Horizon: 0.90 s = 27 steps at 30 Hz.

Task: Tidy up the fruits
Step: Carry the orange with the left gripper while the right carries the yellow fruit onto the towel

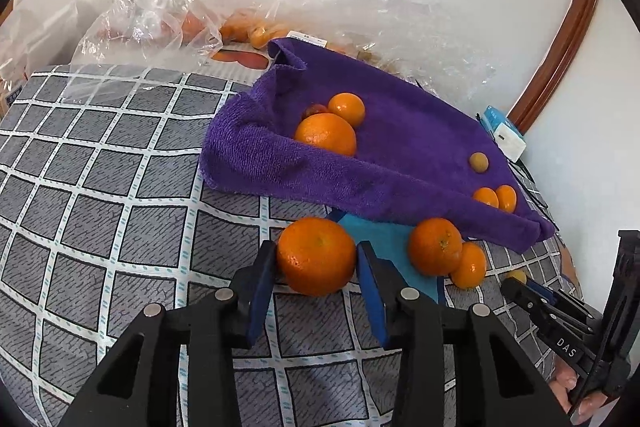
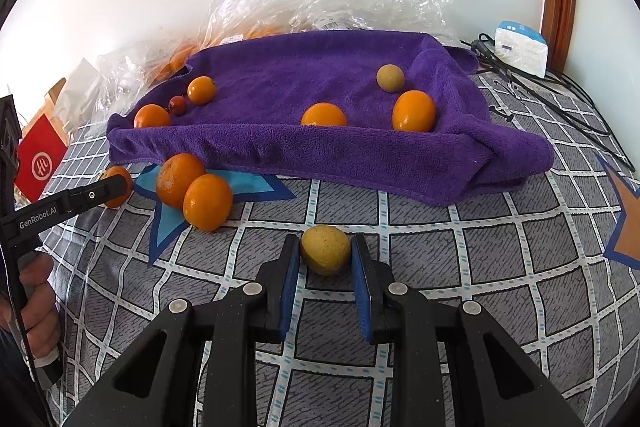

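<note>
Nearest you, both grippers hold fruit on the checked bedspread (image 2: 420, 259): left gripper (image 1: 316, 259) w/ pads closed on a big orange (image 1: 316, 255), right gripper (image 2: 325, 251) clamped on a yellowish fruit (image 2: 325, 249). Just beyond, 2 oranges (image 2: 194, 191) lie loose on the cover. Farther back, the purple towel (image 2: 320, 75) carries 6: 4 orange, 1 small red, 1 tan. Roughly halfway by my count; 4 left to place.

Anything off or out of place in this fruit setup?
Mostly tidy. Two oranges sit off the purple towel, on the checked cover by its front edge. The towel is rumpled, corners folded up. Each claw grips another loose fruit off the towel.
</note>
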Motion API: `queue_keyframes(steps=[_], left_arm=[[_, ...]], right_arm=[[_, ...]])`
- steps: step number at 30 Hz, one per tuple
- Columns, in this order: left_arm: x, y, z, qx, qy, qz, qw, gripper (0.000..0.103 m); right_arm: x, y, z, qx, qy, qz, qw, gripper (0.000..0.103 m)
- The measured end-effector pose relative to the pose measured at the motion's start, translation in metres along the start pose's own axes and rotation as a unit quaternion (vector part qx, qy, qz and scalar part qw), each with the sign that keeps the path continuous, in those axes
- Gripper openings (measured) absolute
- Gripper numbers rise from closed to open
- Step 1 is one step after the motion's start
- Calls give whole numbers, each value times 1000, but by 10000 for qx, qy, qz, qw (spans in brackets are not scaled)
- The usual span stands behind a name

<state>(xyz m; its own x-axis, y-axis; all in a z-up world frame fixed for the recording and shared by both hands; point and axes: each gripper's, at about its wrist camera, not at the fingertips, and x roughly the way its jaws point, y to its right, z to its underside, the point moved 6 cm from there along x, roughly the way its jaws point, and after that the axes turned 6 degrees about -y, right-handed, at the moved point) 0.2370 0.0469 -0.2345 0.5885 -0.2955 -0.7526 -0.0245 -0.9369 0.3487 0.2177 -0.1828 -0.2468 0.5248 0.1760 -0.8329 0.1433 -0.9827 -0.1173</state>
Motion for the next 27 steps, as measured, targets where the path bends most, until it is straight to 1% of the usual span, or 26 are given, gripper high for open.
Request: queue_keyframes(steps=[5,11,17,21,27], left_arm=[[-9,0,1,8,215,-32,9998,38],[-19,-6,-1,-164,475,-39,9987,38],[-24,-6,-2,-182,579,-24,9982,38],[-27,-2,-2,-112,650,-11,9978,38],[-33,4,0,-12,762,79,9971,38]], right_arm=[[-1,0,0,3,35,4,10000,26],[-3,3,0,98,81,-77,9999,26],[-5,4,0,124,131,-140,9997,26],[-11,5,0,173,299,-199,9992,26],[-15,9,-1,293,430,-265,9983,26]])
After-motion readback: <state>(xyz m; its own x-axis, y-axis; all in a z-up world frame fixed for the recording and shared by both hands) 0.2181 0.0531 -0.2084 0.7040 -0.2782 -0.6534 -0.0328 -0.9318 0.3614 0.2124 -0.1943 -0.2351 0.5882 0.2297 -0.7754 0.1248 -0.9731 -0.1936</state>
